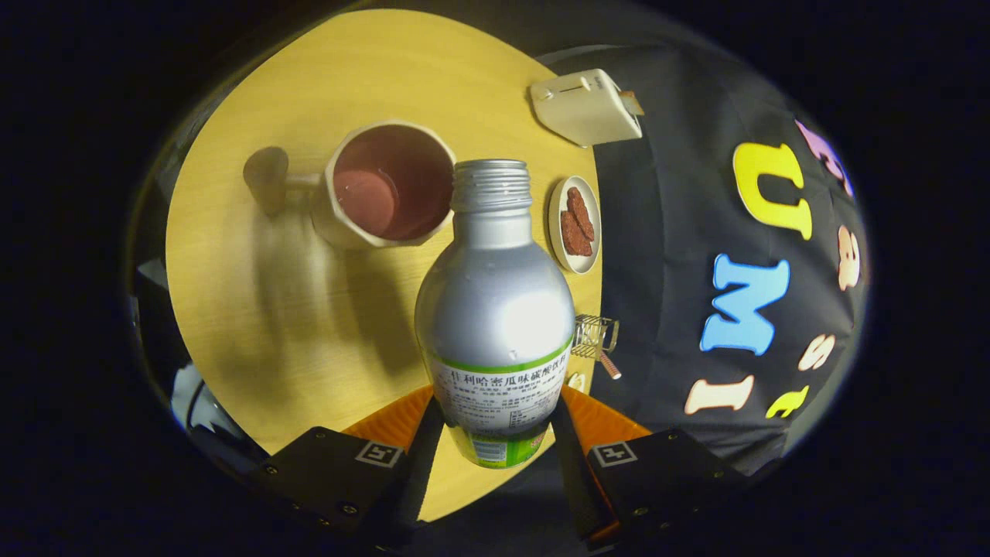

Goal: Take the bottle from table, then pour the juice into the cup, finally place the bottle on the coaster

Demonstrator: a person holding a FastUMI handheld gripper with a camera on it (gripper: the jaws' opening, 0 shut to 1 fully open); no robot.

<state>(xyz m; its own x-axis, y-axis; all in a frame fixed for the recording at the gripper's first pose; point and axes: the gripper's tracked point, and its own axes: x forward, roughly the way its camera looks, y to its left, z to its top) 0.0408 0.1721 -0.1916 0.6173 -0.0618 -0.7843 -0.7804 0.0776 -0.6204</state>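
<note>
Yellow table (255,325), jaws gripping uncapped silver bottle (495,309)

The bottle (495,309) hides part of the cup's (390,186) rim and cuts off the wire rack (595,336) beside it, while its base sinks between the gripper's (495,441) fingers, so contact there is hard to judge. Label print is too small to read. The plate's (574,224) brown pieces are too blurred to identify
</note>
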